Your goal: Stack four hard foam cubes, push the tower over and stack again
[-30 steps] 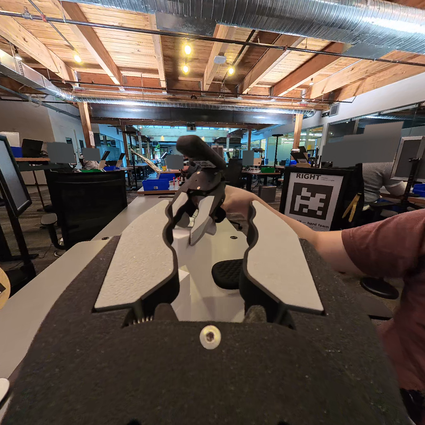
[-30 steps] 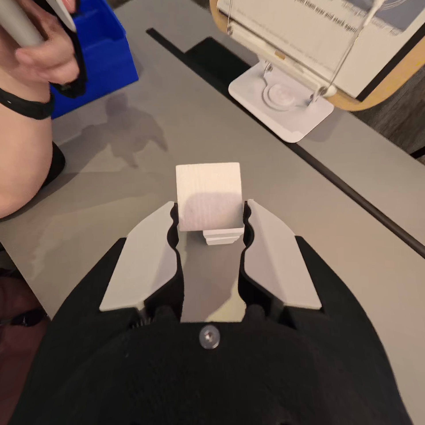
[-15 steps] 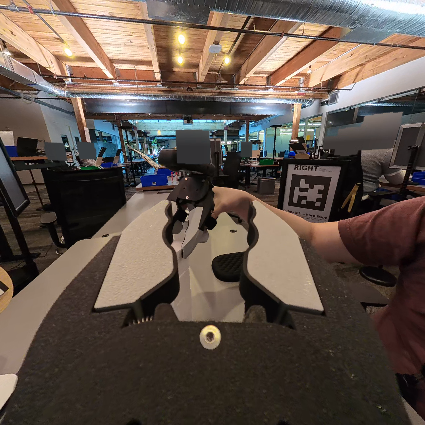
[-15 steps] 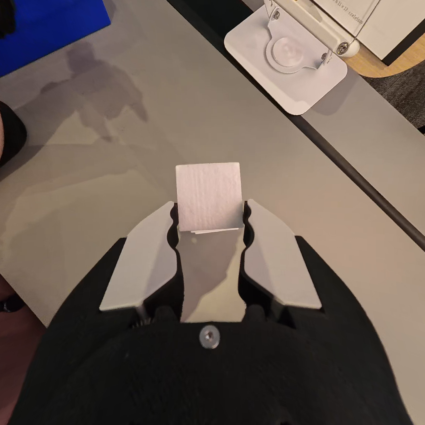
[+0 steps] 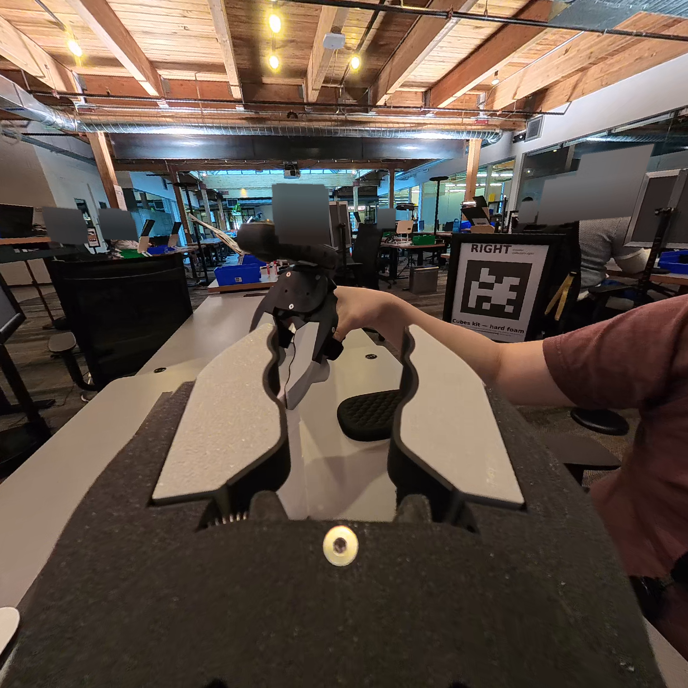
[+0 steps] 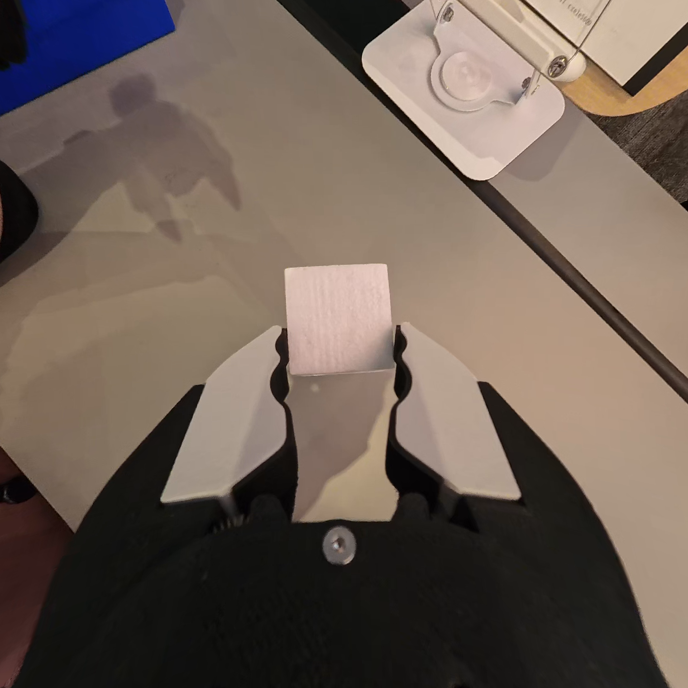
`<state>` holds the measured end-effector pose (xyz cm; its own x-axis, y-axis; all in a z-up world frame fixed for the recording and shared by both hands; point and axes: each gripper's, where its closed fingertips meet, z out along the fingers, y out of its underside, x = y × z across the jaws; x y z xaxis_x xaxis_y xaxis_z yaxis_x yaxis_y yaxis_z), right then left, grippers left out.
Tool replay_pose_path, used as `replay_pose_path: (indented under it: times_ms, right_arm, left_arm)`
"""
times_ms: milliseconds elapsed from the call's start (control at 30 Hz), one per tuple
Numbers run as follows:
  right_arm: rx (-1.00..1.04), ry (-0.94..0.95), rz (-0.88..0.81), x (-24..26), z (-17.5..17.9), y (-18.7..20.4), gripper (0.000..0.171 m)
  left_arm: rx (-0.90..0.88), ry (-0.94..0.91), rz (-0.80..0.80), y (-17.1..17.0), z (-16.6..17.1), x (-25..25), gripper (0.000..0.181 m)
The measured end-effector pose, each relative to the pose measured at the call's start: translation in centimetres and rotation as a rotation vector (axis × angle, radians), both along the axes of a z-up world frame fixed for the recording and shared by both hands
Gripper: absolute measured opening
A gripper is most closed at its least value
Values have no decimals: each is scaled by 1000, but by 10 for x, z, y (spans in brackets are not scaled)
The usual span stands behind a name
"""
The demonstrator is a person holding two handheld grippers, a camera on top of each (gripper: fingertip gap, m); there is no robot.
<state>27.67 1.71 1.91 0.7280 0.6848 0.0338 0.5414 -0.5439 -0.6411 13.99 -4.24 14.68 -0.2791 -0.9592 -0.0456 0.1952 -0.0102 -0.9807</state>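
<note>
One white foam cube [image 6: 338, 320] in my sight, clamped between my right gripper [image 6: 339, 344] fingers at their tips, above the grey bench [image 6: 428, 260]. Cubes beneath it: hidden, count unknown. One left gripper [image 5: 339, 363], fingers spread, holding nothing. Beyond the right fingers: one white stand base [image 6: 465, 96], one blue bin [image 6: 74, 44].

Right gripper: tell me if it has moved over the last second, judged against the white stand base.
Yes. In the right wrist view the white stand base has slid toward the upper right corner, so the right gripper, shut on the foam cube, has shifted away from it.
</note>
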Motion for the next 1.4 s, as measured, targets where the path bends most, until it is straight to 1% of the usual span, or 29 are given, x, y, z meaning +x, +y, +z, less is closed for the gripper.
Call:
replay_pose_path:
  times_ms: [67,133,367,400,433,467,567,633,700,733,767,800,833,900,933,1000,1067,1167,1233,1333,1400]
  right_arm:
    - [16,15,3,-2,3,0,55]
    - [-6,18,6,-2,0,-1,55]
    - [21,9,12,-3,-1,1,56]
    - [33,5,4,-2,-1,2,59]
    - [46,3,-8,0,0,3,67]
    - [67,11,-14,1,2,3,72]
    - [184,82,9,4,14,-6,74]
    - [231,142,39,11,14,-21,73]
    - [204,180,78,23,-3,-39,67]
    - [190,167,65,35,-15,-41,60]
    - [177,151,25,48,-27,-37,43]
    - [146,153,-29,61,-40,-32,19]
    - [95,176,-88,70,-52,-26,1]
    - [-9,225,-229,84,-76,-11,1]
    - [-64,217,-286,89,-90,-6,1]
    - [-156,109,-370,97,-120,0,1]
    - [-209,54,-374,83,-137,4,1]
    - [-223,31,-349,46,-143,13,1]
    - [-185,-8,-293,18,-135,18,1]
    - [-125,-4,-166,-28,-108,21,1]
    - [-83,-37,-133,-43,-92,23,1]
  left_arm:
    - [13,12,2,-2,-2,2,63]
    - [25,24,6,-3,-3,4,63]
    - [54,43,2,-8,-7,7,64]
    - [56,40,-1,-8,-6,6,64]
    - [55,37,-5,-9,-5,5,64]
    - [54,34,-8,-9,-5,4,64]
    - [54,22,9,-7,-1,-1,64]
    - [57,9,19,-5,1,-6,64]
    - [54,-9,32,-1,5,-13,64]
    - [50,-20,40,1,7,-17,63]
    - [45,-31,47,3,9,-21,63]
    - [40,-43,52,5,11,-25,63]
    - [34,-53,58,7,12,-28,62]
    - [20,-68,72,12,15,-35,62]
    - [11,-82,71,13,17,-38,61]
    - [-13,-119,50,13,22,-45,60]
    - [-24,-138,47,15,25,-50,60]
    - [-7,-129,81,19,23,-54,60]
    - [-6,-132,84,18,24,-57,60]
    - [-28,-149,80,19,28,-61,59]
    - [-39,-154,83,20,29,-63,58]
